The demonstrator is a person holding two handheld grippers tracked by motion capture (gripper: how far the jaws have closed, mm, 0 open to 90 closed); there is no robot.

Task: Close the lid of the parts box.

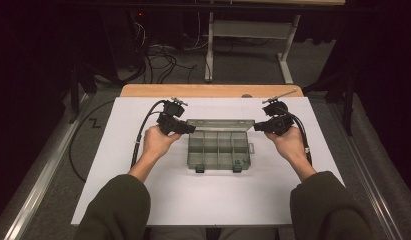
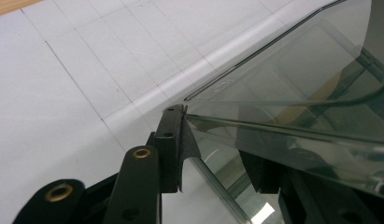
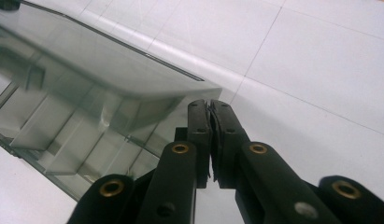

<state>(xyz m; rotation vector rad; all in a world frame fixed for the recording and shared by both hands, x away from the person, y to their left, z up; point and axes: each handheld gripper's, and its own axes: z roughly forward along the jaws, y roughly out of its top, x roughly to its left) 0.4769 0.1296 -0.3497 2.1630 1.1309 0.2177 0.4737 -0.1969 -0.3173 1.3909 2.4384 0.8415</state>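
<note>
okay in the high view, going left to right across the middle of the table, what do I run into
Left gripper's cable → left gripper at the lid's left corner → clear compartment box with its lid raised → right gripper at the lid's right corner → right gripper's cable.

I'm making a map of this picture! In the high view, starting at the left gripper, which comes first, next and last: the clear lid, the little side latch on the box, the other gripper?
1. Clear lid: touching the left gripper, at the box's back.
2. Side latch: on the box's right edge.
3. Right gripper: at the lid's far right end. Latch and right gripper are nearly tied.
</note>
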